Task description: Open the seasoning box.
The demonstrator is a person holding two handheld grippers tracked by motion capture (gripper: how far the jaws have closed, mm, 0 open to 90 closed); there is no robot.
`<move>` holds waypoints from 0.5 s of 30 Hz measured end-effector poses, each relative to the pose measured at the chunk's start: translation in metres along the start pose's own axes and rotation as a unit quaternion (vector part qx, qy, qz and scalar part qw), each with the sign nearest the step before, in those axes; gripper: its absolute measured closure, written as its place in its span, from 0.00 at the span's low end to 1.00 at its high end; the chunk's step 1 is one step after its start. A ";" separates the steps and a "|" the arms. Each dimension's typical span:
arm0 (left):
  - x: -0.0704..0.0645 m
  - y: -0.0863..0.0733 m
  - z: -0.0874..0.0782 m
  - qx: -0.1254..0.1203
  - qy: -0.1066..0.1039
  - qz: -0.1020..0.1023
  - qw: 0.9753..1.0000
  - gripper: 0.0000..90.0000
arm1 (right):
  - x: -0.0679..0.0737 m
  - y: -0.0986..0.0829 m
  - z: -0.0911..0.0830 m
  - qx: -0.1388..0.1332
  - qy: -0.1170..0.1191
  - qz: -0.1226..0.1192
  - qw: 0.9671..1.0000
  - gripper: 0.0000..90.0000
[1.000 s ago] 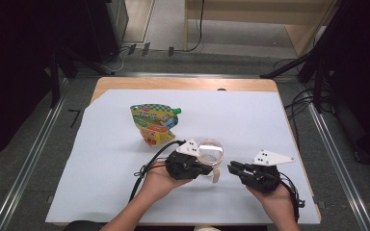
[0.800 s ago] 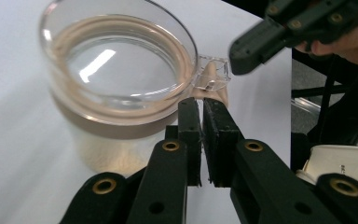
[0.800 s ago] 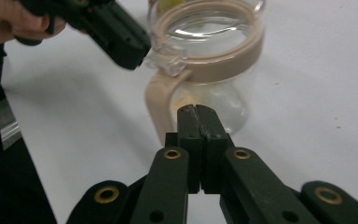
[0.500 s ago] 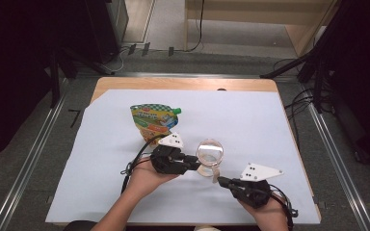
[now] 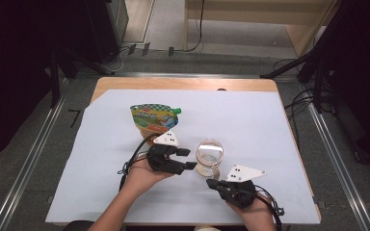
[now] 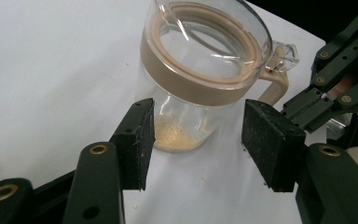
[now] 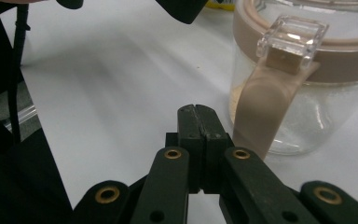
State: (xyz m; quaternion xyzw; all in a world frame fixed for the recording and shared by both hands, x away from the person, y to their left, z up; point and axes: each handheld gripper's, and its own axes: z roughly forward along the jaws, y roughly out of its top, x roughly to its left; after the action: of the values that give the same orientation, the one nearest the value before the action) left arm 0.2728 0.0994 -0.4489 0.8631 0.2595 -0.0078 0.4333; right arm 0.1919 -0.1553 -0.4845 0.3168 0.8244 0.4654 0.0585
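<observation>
Left gripper [image 6: 196, 142] view shows grains inside the glass jar [image 6: 200, 79]

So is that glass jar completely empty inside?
No: in the left gripper view, the glass jar has a thin layer of pale grains lying at its bottom.

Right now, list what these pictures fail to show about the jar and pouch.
- Pouch print: too small in the high view.
- Pouch's near edge: hidden by the left tool and its grey plate.
- Glass jar rim: cut off by the right gripper view's top edge.
- Jar's grains: blurred, unidentifiable.
</observation>
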 end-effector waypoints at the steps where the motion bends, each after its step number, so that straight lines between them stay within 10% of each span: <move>1: 0.000 0.000 0.001 0.003 0.000 0.000 1.000 0.50 | -0.001 0.000 0.001 0.001 -0.003 0.000 1.000 1.00; 15: 0.003 -0.005 0.003 0.006 0.006 -0.006 1.000 0.48 | -0.005 -0.002 0.004 0.009 -0.019 -0.004 1.000 1.00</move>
State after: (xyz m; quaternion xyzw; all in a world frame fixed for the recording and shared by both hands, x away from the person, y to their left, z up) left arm 0.2739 0.1013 -0.4550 0.8641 0.2675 -0.0065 0.4262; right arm 0.1960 -0.1558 -0.4897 0.3227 0.8287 0.4514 0.0726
